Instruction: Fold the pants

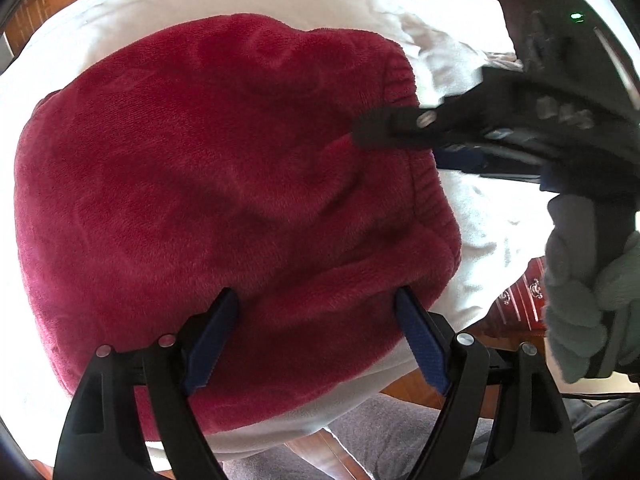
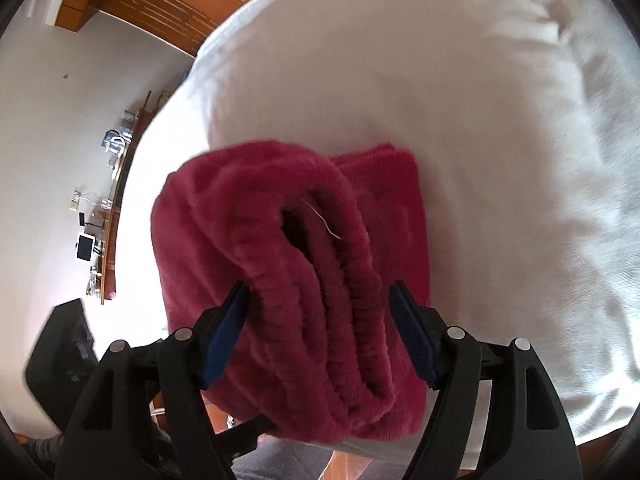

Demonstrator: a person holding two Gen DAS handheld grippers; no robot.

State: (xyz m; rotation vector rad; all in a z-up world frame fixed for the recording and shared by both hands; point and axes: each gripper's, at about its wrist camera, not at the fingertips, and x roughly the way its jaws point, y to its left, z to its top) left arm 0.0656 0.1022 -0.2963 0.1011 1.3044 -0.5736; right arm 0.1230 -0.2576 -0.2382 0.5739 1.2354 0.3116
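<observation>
The white bedding (image 1: 240,0) carries the red fleece pants (image 1: 224,184), which I judge already folded into a compact stack, waistband layers piled at its near end, so little is left beyond tidying. My left gripper (image 1: 316,340) stands wide over the stack's near edge, clamping nothing, and my right gripper (image 2: 320,336) straddles the waistband folds, jaws spread, pads not pressing.

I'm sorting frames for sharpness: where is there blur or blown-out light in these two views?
Left wrist view: the right gripper is smeared by motion, the red pants are sharp, and the white sheet is washed out. Right wrist view: the sheet's folds at right streak and the pants' edges look soft.
</observation>
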